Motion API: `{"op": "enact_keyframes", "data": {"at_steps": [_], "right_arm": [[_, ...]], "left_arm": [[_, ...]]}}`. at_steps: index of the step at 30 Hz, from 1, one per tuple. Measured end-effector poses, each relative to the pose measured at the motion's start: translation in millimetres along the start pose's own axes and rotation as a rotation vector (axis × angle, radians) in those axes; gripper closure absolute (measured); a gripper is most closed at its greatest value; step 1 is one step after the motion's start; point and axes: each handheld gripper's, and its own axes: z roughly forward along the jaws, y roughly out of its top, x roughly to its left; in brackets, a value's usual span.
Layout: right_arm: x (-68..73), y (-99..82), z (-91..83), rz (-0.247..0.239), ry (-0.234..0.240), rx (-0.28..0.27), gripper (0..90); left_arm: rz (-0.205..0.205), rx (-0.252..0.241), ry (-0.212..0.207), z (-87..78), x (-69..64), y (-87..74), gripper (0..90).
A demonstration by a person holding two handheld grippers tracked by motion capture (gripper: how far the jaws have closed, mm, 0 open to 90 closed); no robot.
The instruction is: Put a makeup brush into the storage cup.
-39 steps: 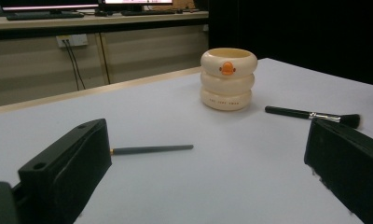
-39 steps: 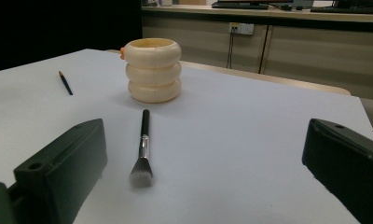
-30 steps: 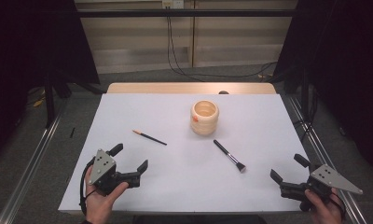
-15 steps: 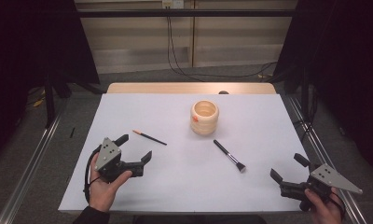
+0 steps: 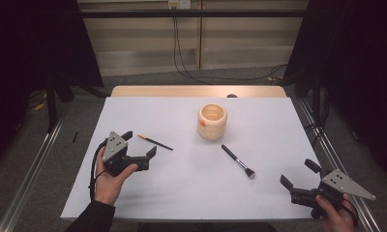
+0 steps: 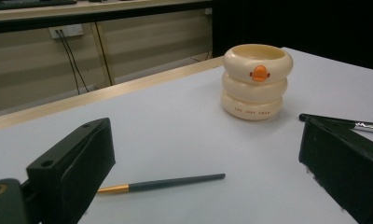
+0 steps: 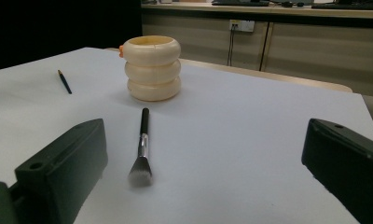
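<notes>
Left gripper (image 5: 140, 143) jaws spread wide, empty, just beside thin dark brush (image 5: 155, 142). Right gripper (image 5: 300, 174) also spread, empty, near makeup brush (image 5: 238, 161).

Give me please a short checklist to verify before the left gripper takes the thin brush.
1. Left gripper open: ok, jaws stand wide apart.
2. Thin brush between the jaws' line: ok in the left gripper view, it lies flat just ahead, gold ferrule near the one jaw.
3. Brush free of other things: ok, it lies apart from the holder and the makeup brush.
4. Holder upright and open on top: ok.
5. Right gripper out of the way: ok, open, near the table's right front corner.
6. Jaws low enough to grip: cannot tell.
</notes>
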Motion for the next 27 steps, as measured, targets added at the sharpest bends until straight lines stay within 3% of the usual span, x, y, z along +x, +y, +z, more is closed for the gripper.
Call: {"op": "enact_keyframes", "data": {"at_steps": [7,11,13,14,17,23,24,25,27], "right_arm": [[0.5,0.1,0.4,-0.013,0.006,0.003,0.0],[0.3,0.1,0.2,-0.007,0.005,0.003,0.0],[0.7,0.3,0.3,-0.014,0.004,0.001,0.0],[1.4,0.5,0.3,-0.01,0.004,0.002,0.0],[2.1,0.6,1.1,-0.016,0.012,-0.002,0.0],[2.7,0.4,1.0,-0.015,0.017,0.002,0.0],[2.7,0.4,1.0,-0.015,0.017,0.002,0.0],[3.0,0.5,0.9,-0.017,0.014,0.004,0.0],[3.5,0.3,0.7,-0.024,0.022,0.005,0.0]], "left_arm": [[0.014,0.019,-0.012,11.1,4.6,5.1,4.4],[0.024,0.043,0.015,16.9,8.3,11.5,4.8],[0.036,0.039,0.0,21.2,10.8,14.0,4.6],[0.045,0.057,0.013,23.1,12.0,15.9,5.2],[0.031,0.052,0.003,30.1,16.5,20.9,4.3],[-0.02,0.013,0.041,39.8,24.1,29.7,4.1],[-0.036,0.008,0.017,41.5,25.9,31.3,4.1],[-0.023,0.012,0.011,42.6,26.9,33.0,3.9],[-0.02,0.005,0.038,45.1,28.7,34.5,4.1]]}}
